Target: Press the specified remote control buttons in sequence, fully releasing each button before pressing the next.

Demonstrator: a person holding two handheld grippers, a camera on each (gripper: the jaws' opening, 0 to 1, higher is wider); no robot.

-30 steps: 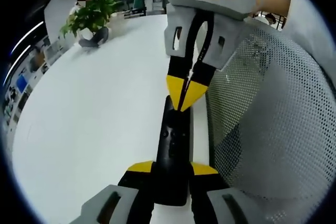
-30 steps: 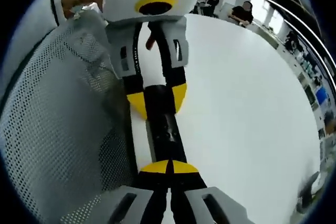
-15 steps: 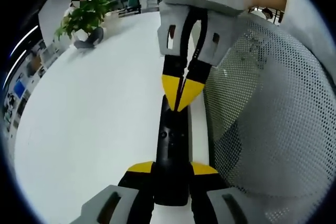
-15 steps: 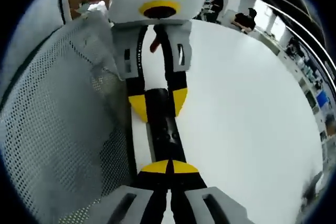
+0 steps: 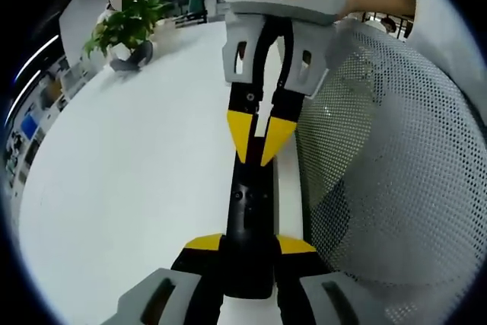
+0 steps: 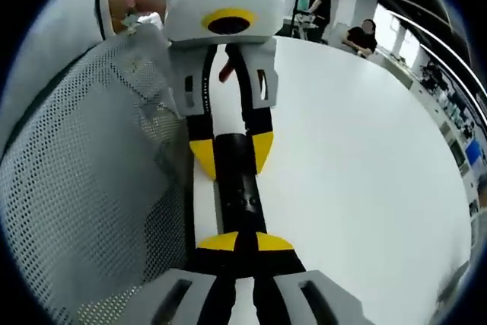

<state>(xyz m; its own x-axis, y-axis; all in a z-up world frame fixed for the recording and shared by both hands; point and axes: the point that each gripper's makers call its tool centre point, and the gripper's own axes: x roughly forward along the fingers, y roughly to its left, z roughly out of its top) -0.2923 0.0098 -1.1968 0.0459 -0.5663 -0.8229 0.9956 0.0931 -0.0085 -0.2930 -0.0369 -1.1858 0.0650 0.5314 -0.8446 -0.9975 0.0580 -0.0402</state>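
A slim black remote control [image 5: 251, 211] lies lengthwise between my left gripper's [image 5: 249, 245] yellow-tipped jaws, which are shut on its near end, just above the white table. My right gripper [image 5: 255, 159] comes down from the top of the left gripper view. Its yellow tips stand a little apart, right over the remote's far end. In the right gripper view the remote [image 6: 240, 195] runs from my right gripper [image 6: 245, 243] up to the left gripper [image 6: 232, 156], which clamps it from both sides. I cannot tell whether the right tips touch the buttons.
The white table [image 5: 137, 157] spreads wide to one side. A white mesh chair back [image 5: 380, 157] stands close beside the remote, also the mesh chair back [image 6: 91, 173]. A potted plant [image 5: 125, 28] stands at the table's far end. People sit at the back [image 6: 361, 36].
My right gripper's tips were pressed together over the remote; now they have parted slightly. The left gripper keeps the same hold on the remote.
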